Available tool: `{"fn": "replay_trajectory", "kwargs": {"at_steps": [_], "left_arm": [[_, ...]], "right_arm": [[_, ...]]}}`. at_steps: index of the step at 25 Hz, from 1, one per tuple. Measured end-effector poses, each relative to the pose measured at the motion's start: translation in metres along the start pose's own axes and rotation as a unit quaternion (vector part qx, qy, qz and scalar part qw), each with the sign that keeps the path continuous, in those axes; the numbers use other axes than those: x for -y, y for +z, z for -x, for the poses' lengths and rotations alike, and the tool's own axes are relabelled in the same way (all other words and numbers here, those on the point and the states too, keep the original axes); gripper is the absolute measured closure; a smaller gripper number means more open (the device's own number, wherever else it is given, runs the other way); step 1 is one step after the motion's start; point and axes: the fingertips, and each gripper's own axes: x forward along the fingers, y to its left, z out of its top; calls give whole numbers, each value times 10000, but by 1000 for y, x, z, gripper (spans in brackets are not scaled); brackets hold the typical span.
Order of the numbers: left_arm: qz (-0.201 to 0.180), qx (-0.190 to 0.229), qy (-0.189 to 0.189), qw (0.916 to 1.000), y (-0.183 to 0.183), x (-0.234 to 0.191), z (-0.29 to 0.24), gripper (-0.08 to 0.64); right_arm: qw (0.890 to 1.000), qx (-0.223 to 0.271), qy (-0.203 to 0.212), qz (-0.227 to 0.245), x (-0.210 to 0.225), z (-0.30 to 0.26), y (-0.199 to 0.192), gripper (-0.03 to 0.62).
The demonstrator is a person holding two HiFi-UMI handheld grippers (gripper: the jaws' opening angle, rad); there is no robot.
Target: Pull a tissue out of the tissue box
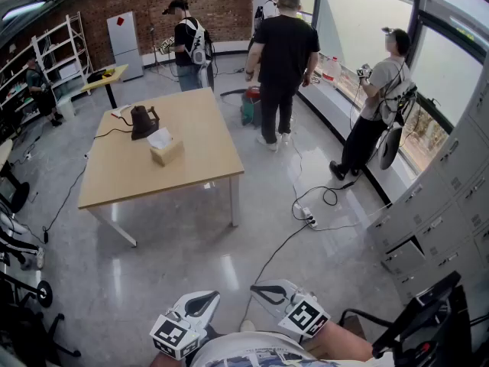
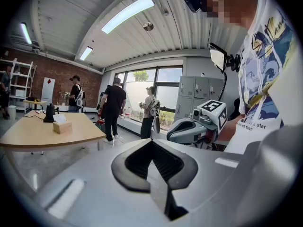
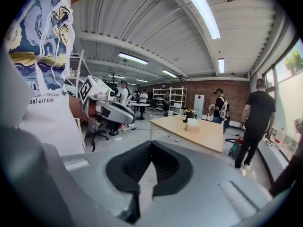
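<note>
Tissue box (image 1: pixel 166 152) is tiny, way off on the table (image 1: pixel 130 178). The dark thing (image 1: pixel 144 122) beside it is too small to ID. Left gripper (image 1: pixel 214 297) and right gripper (image 1: pixel 255 288) lose their back ends at the bottom edge.

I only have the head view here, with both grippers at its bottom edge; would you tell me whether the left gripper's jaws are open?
Observer: The left gripper view shows the left gripper shut, tips together, with nothing between them.
Operator: Thank you. And the right one?
Observer: By its own view the right gripper is shut and empty too.
Operator: Which of them faces the tissue box?
Observer: The right one does. The tissue box shows a little right of its jaw line, far off on the table. In the left gripper view the box sits far to the left.
</note>
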Motion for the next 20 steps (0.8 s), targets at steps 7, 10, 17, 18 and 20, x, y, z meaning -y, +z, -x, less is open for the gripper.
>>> {"fn": "replay_trajectory", "kwargs": {"at_steps": [7, 10, 17, 18, 20], "left_arm": [[-71, -53, 134, 9999, -8, -12, -1, 555], [-54, -12, 192, 9998, -5, -16, 3, 555], [32, -18, 397, 9992, -4, -25, 15, 555], [44, -27, 424, 9991, -6, -28, 16, 555], [59, -27, 483, 9988, -6, -34, 18, 555]], "right_arm": [[9999, 18, -38, 96, 9, -4, -1, 589], [9999, 22, 15, 158, 8, -9, 2, 589], [9998, 92, 134, 84, 7, -21, 13, 589], [9998, 85, 136, 89, 7, -23, 13, 589], [9998, 79, 152, 51, 8, -27, 13, 589]]}}
